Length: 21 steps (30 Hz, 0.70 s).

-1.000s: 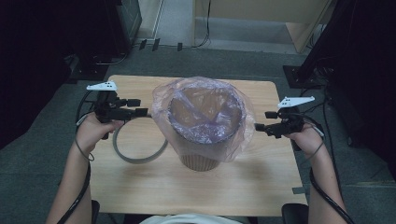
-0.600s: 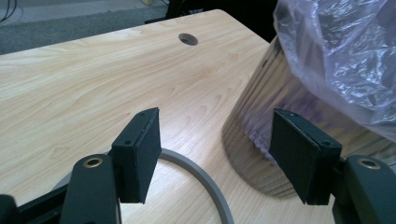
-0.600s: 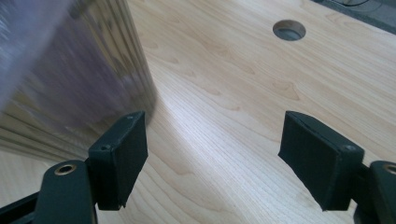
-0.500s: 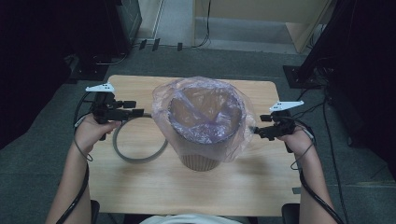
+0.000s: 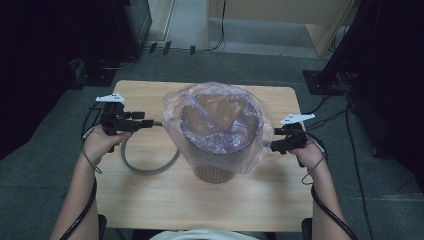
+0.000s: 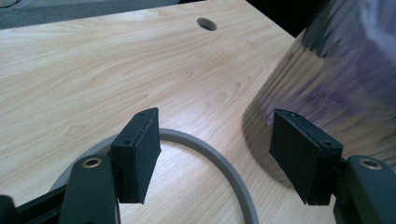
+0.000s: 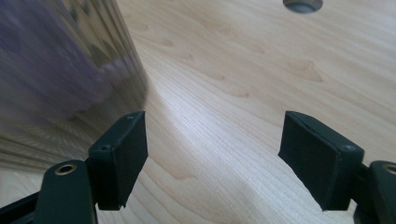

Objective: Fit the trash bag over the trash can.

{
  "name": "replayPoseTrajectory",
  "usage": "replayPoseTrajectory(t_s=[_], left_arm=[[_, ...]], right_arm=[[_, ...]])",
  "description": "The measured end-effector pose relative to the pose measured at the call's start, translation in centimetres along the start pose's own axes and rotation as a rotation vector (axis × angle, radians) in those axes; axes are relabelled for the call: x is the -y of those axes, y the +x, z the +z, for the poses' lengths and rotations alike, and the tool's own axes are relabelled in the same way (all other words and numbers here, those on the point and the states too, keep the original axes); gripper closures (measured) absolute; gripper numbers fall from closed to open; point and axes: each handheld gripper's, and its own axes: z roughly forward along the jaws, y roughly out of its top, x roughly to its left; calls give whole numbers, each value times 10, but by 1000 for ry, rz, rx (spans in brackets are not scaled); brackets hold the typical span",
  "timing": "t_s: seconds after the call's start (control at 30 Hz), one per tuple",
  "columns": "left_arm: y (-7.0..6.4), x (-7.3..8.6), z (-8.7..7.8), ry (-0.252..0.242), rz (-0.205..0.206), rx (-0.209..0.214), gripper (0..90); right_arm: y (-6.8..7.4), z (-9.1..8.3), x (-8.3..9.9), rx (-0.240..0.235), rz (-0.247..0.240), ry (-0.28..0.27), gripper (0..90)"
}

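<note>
Standing near the middle of the counter (image 5: 150,200), a little toward its far edge: a brown ribbed bin (image 5: 214,170), tapering toward its base. Draping over the rim and down the sides: a clear purplish plastic bag (image 5: 220,117), lining the inside and bulging loosely outward on both flanks.

Lying flat on the counter just to the left of the bin: a grey ring (image 5: 145,167), its right arc running close under the bag's left bulge, whether touching or not being impossible to tell from above. Showing in the left gripper view as a grey curve (image 6: 224,163) passing beneath the jaws.

Hovering over the left part of the counter, above the far arc of the ring: the left claw (image 5: 150,123), pointing right toward the bag, held from below by the left hand (image 5: 102,142). Gaping wide in its own view (image 6: 215,154), gripping nothing, the right-side pad sitting close against the bag-covered bin wall (image 6: 327,79), contact being unclear.

Hanging near the right edge of the counter, just beside the bag's right bulge: the right claw (image 5: 271,146), pointing left, carried by the right hand (image 5: 307,155). Standing wide apart in its own view (image 7: 212,156), holding nothing, bare wood (image 7: 243,93) lying between the pads and the blurred bag-wrapped bin (image 7: 60,74) looming just beyond the left pad.

Showing near the counter's far edge in both gripper views: a round cable hole (image 6: 207,24).
</note>
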Motion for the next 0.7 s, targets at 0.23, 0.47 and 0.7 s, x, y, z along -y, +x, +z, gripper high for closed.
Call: replayPoseTrajectory(t_s=[0.23,0.47,0.7], left_arm=[[8,8,5,15,-4,-26,330],[12,14,9,7,17,-40,329],[20,23,17,64,-26,-42,325]], right_arm=[[1,15,9,0,15,6,240],[3,26,16,1,24,1,239],[6,36,26,-15,61,-28,237]])
